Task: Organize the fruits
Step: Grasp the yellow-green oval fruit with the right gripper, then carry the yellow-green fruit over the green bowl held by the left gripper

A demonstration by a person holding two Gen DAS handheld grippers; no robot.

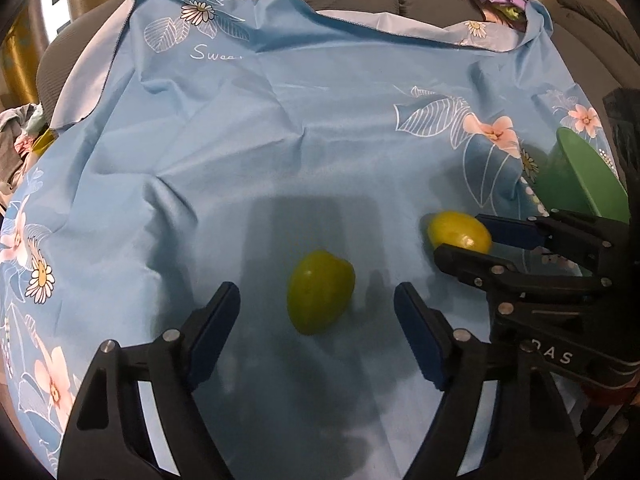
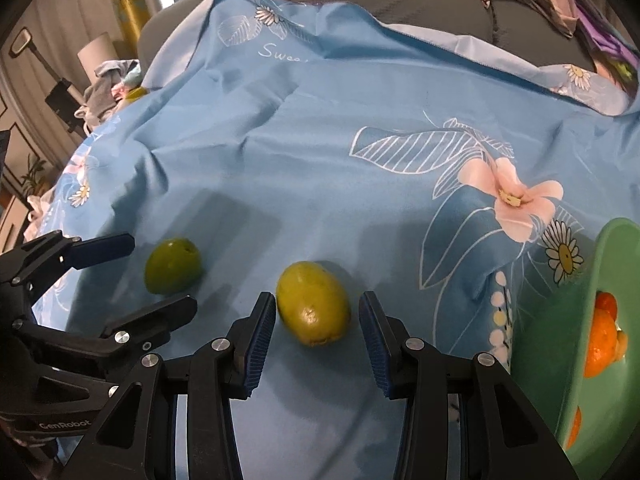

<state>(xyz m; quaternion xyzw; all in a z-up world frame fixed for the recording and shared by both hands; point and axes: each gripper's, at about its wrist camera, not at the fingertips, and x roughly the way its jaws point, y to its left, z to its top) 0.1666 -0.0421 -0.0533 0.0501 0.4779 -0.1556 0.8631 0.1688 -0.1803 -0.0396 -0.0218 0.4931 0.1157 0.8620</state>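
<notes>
left gripper (image 1: 316,312) apart round green fruit (image 1: 320,297); right gripper (image 2: 316,330) likewise (yellower fruit (image 2: 313,303)).

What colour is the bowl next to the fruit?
Green. The bowl shows best in the right wrist view, with orange fruit inside.

White script "Swee…" on the far part of the blue floral cloth (image 1: 280,128); "GenRobot" on the left tongs (image 2: 160,276); "DAS" on the right tongs (image 1: 464,246).

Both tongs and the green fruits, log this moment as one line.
left tongs: open around round green fruit | right tongs: open around oval green fruit | green bowl: holds orange fruit
</notes>
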